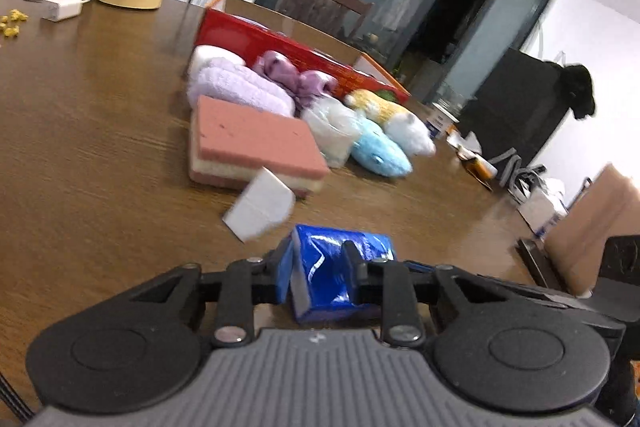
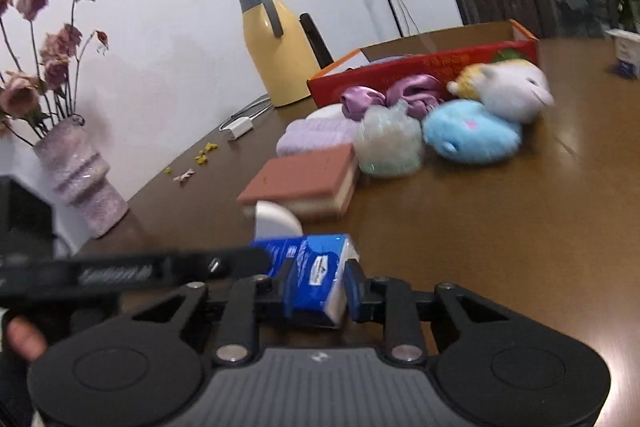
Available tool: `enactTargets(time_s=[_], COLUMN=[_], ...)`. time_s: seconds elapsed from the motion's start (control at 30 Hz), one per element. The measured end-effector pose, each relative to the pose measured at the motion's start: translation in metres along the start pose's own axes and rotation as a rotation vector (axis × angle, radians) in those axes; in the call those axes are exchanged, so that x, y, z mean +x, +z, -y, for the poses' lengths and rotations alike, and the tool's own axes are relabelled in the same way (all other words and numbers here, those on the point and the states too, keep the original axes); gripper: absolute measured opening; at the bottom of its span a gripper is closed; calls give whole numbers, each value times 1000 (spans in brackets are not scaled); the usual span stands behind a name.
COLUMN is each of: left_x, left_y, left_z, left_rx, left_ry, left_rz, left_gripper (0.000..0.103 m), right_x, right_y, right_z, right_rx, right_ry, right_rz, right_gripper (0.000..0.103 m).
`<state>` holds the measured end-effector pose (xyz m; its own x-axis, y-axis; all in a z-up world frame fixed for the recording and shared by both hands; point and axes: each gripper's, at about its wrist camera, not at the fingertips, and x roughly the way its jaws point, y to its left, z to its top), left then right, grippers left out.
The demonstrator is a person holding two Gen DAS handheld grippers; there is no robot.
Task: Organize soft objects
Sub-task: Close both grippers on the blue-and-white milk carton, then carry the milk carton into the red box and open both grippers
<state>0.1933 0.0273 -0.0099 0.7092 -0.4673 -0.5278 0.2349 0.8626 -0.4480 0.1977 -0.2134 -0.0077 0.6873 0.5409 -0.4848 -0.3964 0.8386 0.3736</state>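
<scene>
Blue tissue pack pinched in my left jaws

My left gripper squeezes the blue tissue pack over the wooden table; beyond it lie a white block, a pink sponge, a lilac towel and a blue plush before the red box

Ahead of me the white block sits just beyond the blue tissue pack, with the pink sponge right behind it — no straight lane there. Further back, towel, plush toys and the red box form a wall. Bare bench lies open to one side; on the other — open wood too, while the vase guards the bench edge.
</scene>
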Motion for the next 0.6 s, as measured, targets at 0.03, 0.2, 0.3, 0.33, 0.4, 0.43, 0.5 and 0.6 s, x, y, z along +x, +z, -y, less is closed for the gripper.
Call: enactTargets(time_s=[0.03, 0.2, 0.3, 0.33, 0.4, 0.43, 0.5, 0.6], left_x=[-1, 0, 5, 5, 4, 2, 3, 20], left_y=[-2, -1, 1, 1, 4, 10, 34, 98], left_z=[3, 5, 0, 1, 8, 14, 26, 40], left_rx=[13, 18, -20, -29, -14, 7, 42, 102], left_ry=[-7, -2, -20, -20, -6, -5, -28, -89], left_rz=[-1, -18, -44, -50, -41, -21, 34, 105], left_gripper=[31, 43, 31, 28, 25, 25, 25, 25], right_x=[-6, -2, 7, 9, 10, 7, -2, -8], right_y=[-3, 0, 1, 2, 3, 7, 27, 80], right_z=[1, 18, 23, 23, 24, 22, 21, 26], right_rx=[14, 91, 113, 114, 126, 122, 103, 46], right_ry=[-21, -39, -11, 12, 36, 30, 27, 10], right_rz=[18, 40, 34, 25, 11, 21, 72, 165], right_gripper=[27, 27, 27, 27, 23, 23, 23, 22])
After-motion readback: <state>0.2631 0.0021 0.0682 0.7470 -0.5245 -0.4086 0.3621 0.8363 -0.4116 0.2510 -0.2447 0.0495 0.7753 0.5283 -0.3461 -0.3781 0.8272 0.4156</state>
